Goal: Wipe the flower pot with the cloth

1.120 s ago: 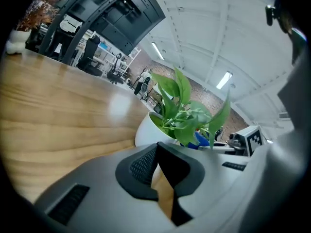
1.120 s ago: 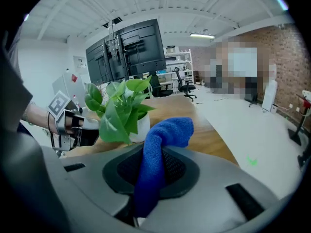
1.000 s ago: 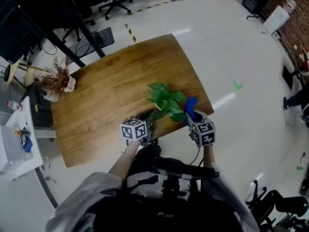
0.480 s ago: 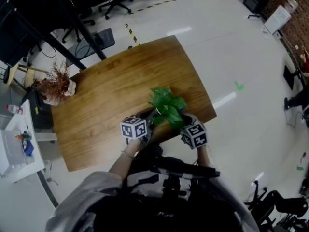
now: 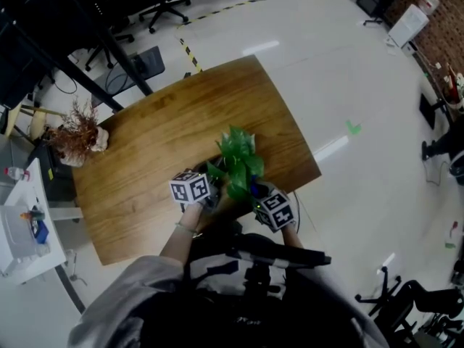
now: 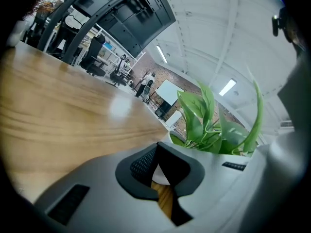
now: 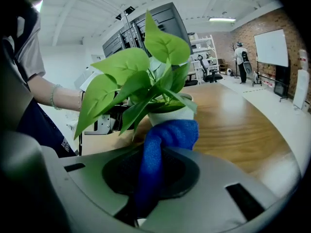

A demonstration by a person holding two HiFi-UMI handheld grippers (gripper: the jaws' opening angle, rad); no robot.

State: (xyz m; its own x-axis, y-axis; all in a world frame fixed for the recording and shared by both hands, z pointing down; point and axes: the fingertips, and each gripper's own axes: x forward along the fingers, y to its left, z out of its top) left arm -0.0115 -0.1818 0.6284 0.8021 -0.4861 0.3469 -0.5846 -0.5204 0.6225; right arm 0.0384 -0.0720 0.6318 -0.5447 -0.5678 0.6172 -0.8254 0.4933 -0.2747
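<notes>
One tippy flower pot (image 7: 172, 114), wipe in progress
It sits near the counter's (image 5: 159, 143) edge closest to the person. Looks light with a smooth white wall, so I'd hold the rim. That's where the left claw (image 6: 158, 152) seems pinched, while the right claw (image 7: 154, 154) clamps the soft blue cloth (image 7: 167, 132) right at the pot's side, both arms tucked close in.

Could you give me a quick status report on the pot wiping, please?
Left gripper shut on flower pot rim. Right gripper shut on blue cloth, cloth at the pot wall. Leaves overhang the cloth.
</notes>
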